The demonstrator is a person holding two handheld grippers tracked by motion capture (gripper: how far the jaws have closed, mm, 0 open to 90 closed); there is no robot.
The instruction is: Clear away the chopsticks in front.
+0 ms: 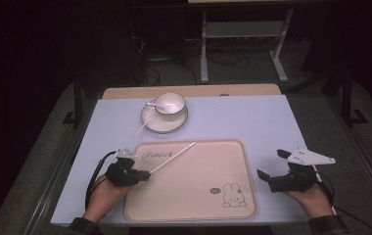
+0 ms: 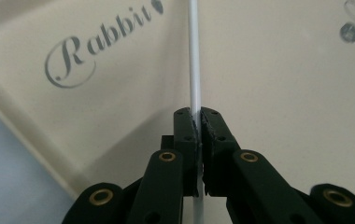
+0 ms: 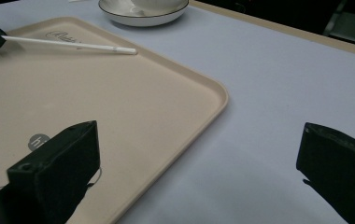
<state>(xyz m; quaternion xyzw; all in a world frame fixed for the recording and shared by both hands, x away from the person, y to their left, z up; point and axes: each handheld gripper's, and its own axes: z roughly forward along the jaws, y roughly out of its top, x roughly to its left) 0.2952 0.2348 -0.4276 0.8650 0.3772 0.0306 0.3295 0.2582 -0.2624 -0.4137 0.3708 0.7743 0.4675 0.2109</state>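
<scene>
Both tools matte black, jointed links with brass-ringed pivots and small screws. Left tool (image 1: 147, 172) trails a black cable; right tool (image 1: 270, 168) carries a grey three-cornered plate. Dark plaid cuffs at both wrists.

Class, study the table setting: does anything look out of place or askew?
Yes. One white chopstick lies slanted with one end propped on the saucer and the other on the table, away from its partner. The other chopstick is clamped in the left gripper over the tray. Nothing looks spilled or broken.
</scene>
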